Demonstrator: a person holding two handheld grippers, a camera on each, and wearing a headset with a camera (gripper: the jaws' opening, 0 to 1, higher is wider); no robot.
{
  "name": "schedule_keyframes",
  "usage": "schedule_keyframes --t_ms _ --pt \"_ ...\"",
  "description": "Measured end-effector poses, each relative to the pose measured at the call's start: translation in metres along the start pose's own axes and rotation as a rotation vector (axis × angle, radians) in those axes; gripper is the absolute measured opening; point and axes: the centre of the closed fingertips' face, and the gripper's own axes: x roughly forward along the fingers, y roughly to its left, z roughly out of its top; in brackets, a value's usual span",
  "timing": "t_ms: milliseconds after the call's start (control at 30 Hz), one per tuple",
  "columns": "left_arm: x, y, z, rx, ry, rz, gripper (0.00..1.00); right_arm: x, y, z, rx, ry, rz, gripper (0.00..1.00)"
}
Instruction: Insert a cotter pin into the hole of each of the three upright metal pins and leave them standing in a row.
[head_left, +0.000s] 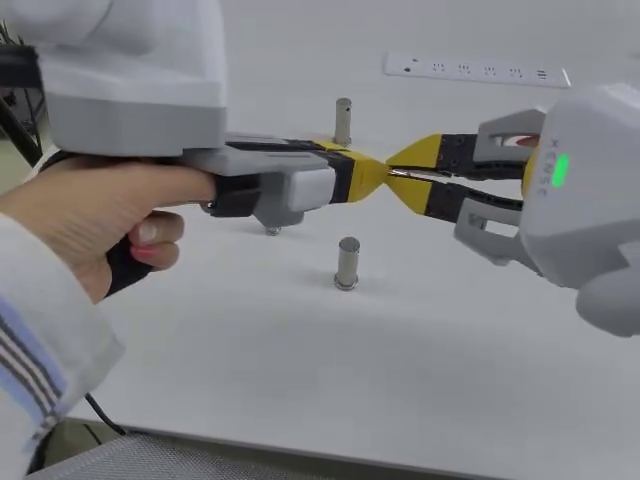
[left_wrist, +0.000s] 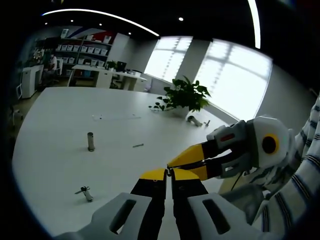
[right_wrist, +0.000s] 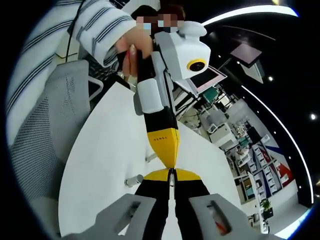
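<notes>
My left gripper (head_left: 372, 176) and right gripper (head_left: 392, 173) meet tip to tip above the table. A thin cotter pin (head_left: 415, 175) lies along the right gripper's jaws, its end at the left gripper's tips. Both stand shut on it. In the left gripper view my gripper (left_wrist: 170, 173) faces the right gripper (left_wrist: 192, 159). In the right gripper view my gripper (right_wrist: 171, 176) faces the left gripper (right_wrist: 165, 137). One upright metal pin (head_left: 347, 263) stands near me, another upright pin (head_left: 343, 120) behind the grippers. A third pin (head_left: 272, 229) is mostly hidden under the left gripper.
A white power strip (head_left: 477, 70) lies at the table's far edge. In the left gripper view a loose cotter pin (left_wrist: 138, 145) lies near an upright pin (left_wrist: 90, 141), and a pin with a cotter (left_wrist: 84, 193) lies on its side. A potted plant (left_wrist: 185, 96) stands beyond.
</notes>
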Motion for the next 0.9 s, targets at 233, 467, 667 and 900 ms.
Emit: schedule_keyframes --t_ms 233,467,667,900 --pt "-0.0016 0.0006 -0.0003 0.000 0.003 -0.002 0.00 0.0012 0.0006 0.0016 -0.010 0.001 0.006 0.00" --pt "-0.0018 0.0010 -0.0024 -0.017 0.016 0.006 0.00 0.0023 0.0019 0.0011 -0.004 -0.001 0.013 0.00" --pt "-0.0011 0.0022 -0.0023 -0.066 0.015 0.019 0.00 0.0032 -0.0003 0.0008 0.019 -0.013 0.013 0.00" --pt "-0.0021 0.0074 -0.0069 -0.045 0.020 0.041 0.00 0.0061 0.0040 -0.0044 0.109 -0.019 0.038 0.00"
